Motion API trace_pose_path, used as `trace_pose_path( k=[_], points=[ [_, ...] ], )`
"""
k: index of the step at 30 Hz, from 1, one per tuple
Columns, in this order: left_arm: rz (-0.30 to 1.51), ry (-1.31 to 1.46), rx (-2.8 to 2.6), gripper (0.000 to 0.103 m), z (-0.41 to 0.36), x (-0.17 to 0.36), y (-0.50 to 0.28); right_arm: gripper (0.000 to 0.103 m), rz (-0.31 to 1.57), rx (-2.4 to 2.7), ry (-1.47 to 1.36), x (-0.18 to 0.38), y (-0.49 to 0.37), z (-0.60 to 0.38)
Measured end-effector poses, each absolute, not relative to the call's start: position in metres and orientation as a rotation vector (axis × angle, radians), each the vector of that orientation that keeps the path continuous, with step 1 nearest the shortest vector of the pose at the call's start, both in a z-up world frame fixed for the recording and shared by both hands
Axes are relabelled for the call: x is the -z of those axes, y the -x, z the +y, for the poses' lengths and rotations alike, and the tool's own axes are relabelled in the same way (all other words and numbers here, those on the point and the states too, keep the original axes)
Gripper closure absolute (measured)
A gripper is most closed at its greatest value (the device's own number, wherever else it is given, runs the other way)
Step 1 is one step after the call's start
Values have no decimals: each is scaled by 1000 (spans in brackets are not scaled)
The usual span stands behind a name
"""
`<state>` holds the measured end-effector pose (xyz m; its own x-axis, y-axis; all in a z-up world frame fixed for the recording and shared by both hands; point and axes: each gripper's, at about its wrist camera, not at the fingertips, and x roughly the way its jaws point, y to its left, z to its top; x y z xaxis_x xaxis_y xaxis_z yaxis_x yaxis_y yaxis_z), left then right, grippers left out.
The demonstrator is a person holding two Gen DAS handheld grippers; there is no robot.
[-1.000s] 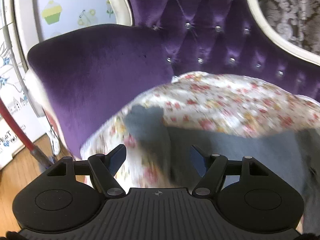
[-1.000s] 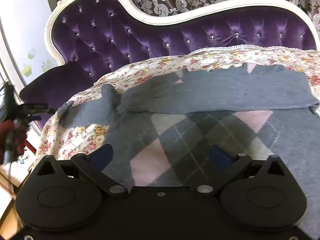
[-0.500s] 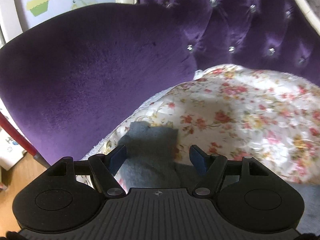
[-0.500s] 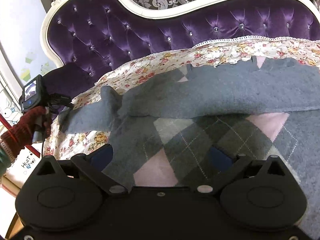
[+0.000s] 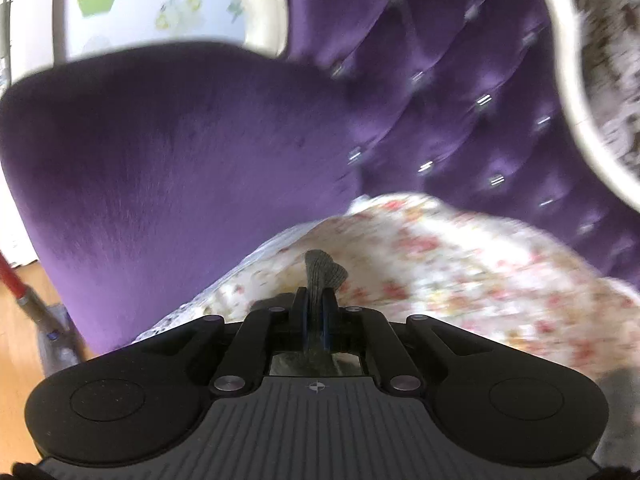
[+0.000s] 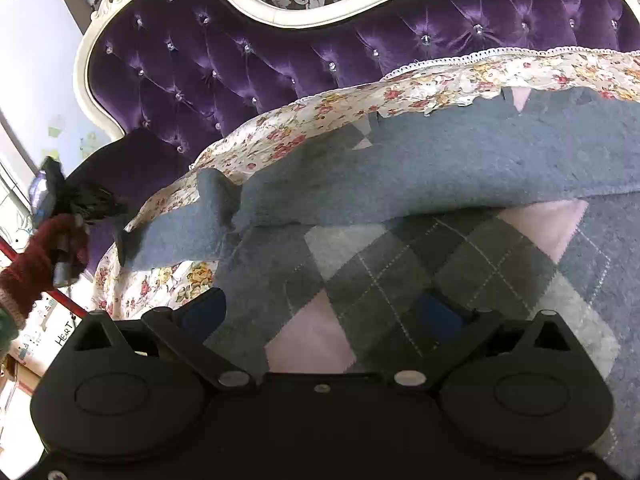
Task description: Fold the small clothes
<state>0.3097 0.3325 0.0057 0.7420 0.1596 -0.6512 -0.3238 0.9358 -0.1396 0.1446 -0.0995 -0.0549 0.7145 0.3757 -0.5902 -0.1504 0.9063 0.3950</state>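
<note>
A grey sweater with a pink and grey argyle front (image 6: 400,264) lies spread on a floral cloth (image 6: 320,116) over a purple sofa. Its top part is folded down as a plain grey band. Its left sleeve (image 6: 180,236) stretches out to the left. My left gripper (image 5: 315,300) is shut on the grey cuff of that sleeve (image 5: 322,270), which sticks up between the fingers. It also shows in the right wrist view (image 6: 60,208), held by a red-gloved hand. My right gripper (image 6: 320,312) is open, low over the sweater's argyle front.
The tufted purple sofa back (image 6: 240,52) with a white frame rises behind. The padded purple armrest (image 5: 160,160) is close in front of the left gripper. A red pole (image 5: 16,280) stands on the wooden floor at the far left.
My left gripper has closed on the sleeve cuff, which lay between its open fingers before. The right gripper has moved a little forward and lower over the sweater.
</note>
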Motion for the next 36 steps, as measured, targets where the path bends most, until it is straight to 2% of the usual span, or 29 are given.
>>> trace_pose_path(
  k=[8, 14, 18, 26, 36],
  points=[
    [526, 216, -63, 97, 274, -99, -259, 1, 715, -300, -353, 58, -133, -109],
    [429, 147, 127, 97, 195, -162, -235, 1, 702, -295, -387, 57, -117, -125],
    [380, 114, 256, 97, 134, -183, -232, 1, 687, -287, -408, 54, -106, -139],
    [383, 69, 458, 97, 17, -161, -231, 1, 664, -245, -445, 50, -87, -168],
    [579, 22, 579, 93, -92, -52, -254, 1, 658, -187, -488, 53, -80, -200]
  ],
)
